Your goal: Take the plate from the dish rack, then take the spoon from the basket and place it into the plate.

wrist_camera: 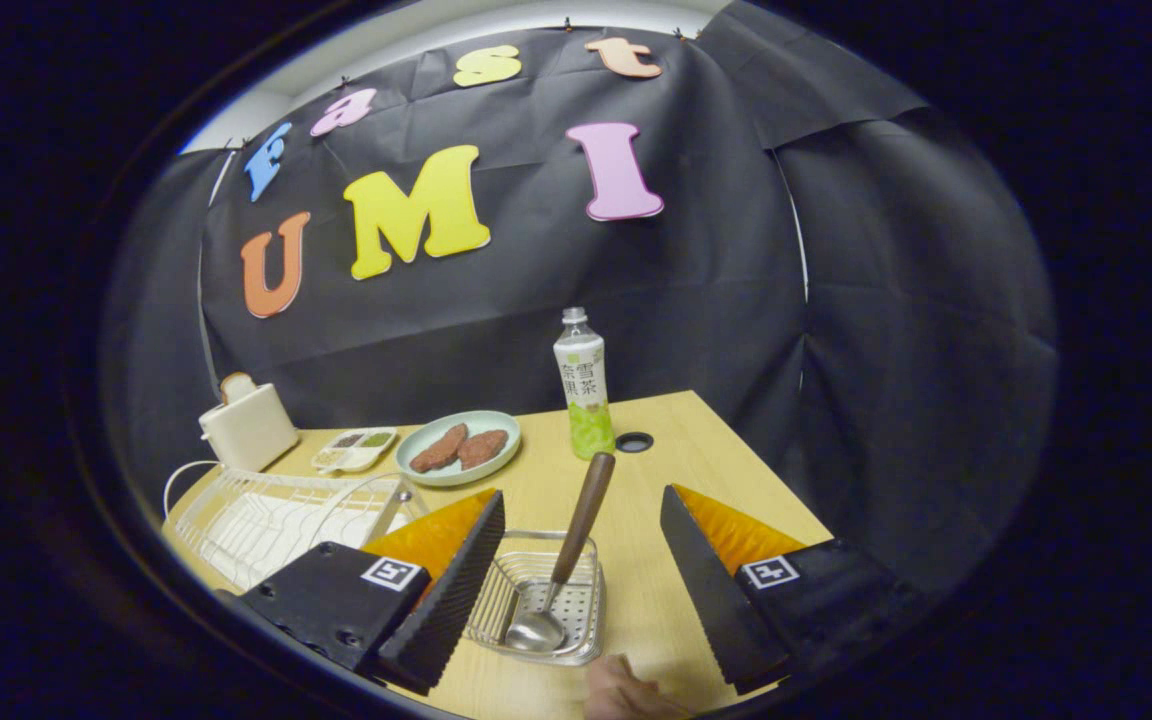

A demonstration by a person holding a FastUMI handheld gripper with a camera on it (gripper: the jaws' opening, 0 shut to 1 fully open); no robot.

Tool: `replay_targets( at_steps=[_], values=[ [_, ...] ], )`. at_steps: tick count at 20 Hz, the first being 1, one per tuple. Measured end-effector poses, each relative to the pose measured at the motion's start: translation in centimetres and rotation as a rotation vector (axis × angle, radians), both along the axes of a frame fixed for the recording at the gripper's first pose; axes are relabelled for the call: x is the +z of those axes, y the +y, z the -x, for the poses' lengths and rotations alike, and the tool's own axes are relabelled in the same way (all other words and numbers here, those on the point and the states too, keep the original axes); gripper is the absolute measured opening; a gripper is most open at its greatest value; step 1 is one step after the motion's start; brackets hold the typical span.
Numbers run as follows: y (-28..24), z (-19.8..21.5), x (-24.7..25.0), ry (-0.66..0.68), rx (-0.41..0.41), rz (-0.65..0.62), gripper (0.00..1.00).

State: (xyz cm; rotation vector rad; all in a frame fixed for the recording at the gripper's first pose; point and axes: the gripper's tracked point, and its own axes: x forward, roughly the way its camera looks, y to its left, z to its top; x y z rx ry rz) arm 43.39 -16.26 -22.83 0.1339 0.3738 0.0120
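Steel spoon (558,585): brown wooden handle, bowl down in the wire basket (576,612), handle leaning up and away toward the bottle; it lies between the jaws and slightly nearer the left one.
Jaws: the gripper (576,575) stands wide open with nothing held; both ribbed black inner faces show, hovering above the basket.
Plate (458,447): pale green, flat on the tabletop (651,480) beyond the jaws and ahead of the left one, carrying two brown patties; I cannot tell whether this is the plate the task means.
Dish rack (271,515): white wire, outside the left jaw and partly hidden behind it; whether a plate sits in it I cannot make out.
Bottle (584,385): upright, well beyond the jaws, close past the tip of the spoon handle.
Hand (626,690): a person's hand shows just behind the basket, between the jaws.
Risk, order: going for the spoon first would likely skip the plate step.
Risk, grasp: the handle is thin, round and tilted; closing off-centre could make it roll out or pivot.
Risk, basket: a low approach may catch the wire rim and drag or tip the light basket.
Risk, lift: the bowl could snag the basket wall if raised at a slant.
Risk, placing: the patties leave little bare plate, so the spoon could slide off the rim.
Risk, bottle: swinging the long handle forward might knock it over.
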Motion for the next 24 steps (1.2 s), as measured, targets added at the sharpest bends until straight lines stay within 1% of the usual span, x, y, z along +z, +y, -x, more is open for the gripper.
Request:
replay_targets(
  at_steps=[3,6,8,9,10,11,13,14,15,16,18,23,24],
  values=[
    [-0.9,-2.2,-0.8,0.017,-0.044,0.049,1.00],
    [-0.2,-3.2,-1.2,0.023,-0.040,-0.008,1.00],
    [0.0,-3.7,-2.1,0.046,-0.049,-0.021,0.86],
    [0.2,-4.0,-2.3,0.055,-0.040,-0.019,0.81],
    [0.4,-4.0,-2.6,0.066,-0.037,-0.023,0.73],
    [0.4,-3.7,-2.8,0.075,-0.048,-0.017,0.67],
    [0.3,-3.4,-1.9,0.034,-0.074,-0.004,0.41],
    [0.6,-3.4,-1.4,0.004,-0.070,-0.018,0.28],
    [1.1,-2.9,-0.5,-0.022,-0.062,-0.032,0.25],
    [1.4,-2.4,-0.1,-0.032,-0.065,-0.036,0.20],
    [1.7,-1.5,1.0,-0.058,-0.060,-0.010,0.16],
    [2.7,0.7,5.9,-0.179,-0.074,0.063,0.15],
    [2.7,1.3,6.9,-0.193,-0.088,0.088,0.16]
  ],
)
